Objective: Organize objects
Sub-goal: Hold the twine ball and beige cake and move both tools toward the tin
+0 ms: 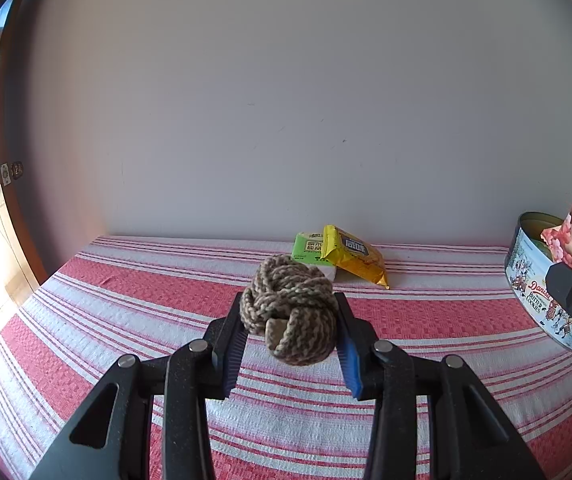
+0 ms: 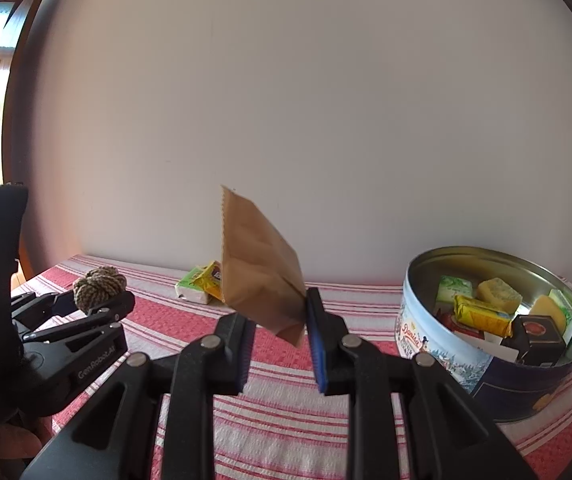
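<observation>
Both our grippers are clenched on loads: our left gripper clamps a knotted rope ball just above the cloth, and our right gripper pinches a brown paper packet by its lower corner, lifted clear so that, we judge, each can go into the open cookie tin at our right, already part-filled with wrapped snacks. Two snack packets lie touching near the plain white wall, on the red-and-white striped tablecloth.
</observation>
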A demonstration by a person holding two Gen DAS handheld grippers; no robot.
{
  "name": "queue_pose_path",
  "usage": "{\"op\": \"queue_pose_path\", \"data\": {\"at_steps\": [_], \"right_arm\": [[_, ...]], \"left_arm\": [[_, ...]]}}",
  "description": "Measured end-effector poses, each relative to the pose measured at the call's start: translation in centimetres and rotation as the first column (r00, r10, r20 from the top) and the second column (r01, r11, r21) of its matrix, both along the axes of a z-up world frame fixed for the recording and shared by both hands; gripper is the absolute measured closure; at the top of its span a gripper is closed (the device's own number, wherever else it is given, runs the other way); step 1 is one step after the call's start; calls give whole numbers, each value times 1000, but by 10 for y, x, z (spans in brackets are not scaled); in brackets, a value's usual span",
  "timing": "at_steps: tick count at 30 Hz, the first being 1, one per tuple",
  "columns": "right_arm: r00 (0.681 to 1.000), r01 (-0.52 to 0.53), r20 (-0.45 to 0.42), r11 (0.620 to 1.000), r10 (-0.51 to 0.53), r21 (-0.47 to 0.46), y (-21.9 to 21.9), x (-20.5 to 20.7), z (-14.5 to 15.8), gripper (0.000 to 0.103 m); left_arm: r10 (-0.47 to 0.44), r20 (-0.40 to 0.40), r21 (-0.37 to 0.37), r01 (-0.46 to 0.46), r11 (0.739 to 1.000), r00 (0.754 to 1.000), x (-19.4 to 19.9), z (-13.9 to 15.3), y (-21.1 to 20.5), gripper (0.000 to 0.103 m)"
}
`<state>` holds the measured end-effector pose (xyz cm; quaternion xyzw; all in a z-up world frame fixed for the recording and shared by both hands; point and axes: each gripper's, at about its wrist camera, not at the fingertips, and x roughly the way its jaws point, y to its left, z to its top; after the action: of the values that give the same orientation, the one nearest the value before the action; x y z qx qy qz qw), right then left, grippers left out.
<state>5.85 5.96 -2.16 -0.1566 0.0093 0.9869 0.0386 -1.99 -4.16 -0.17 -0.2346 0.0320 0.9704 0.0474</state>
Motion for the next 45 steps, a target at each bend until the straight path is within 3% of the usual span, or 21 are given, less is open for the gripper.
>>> {"op": "queue_pose_path", "data": {"at_steps": [19,28,45], "right_arm": [[1000,12,2,1000,-12,14,19,49,0,79],[999,53,-13,999,-52,7,40,72,3,79],[993,108,-43,994,-108,7,84,94,11,79]], "left_arm": [[5,-37,6,-5,1000,999,54,3,17,60],[-28,3,44,27,999,1000,73,0,33,60],[-105,-16,73,106,992,994,86,16,74,60]]}}
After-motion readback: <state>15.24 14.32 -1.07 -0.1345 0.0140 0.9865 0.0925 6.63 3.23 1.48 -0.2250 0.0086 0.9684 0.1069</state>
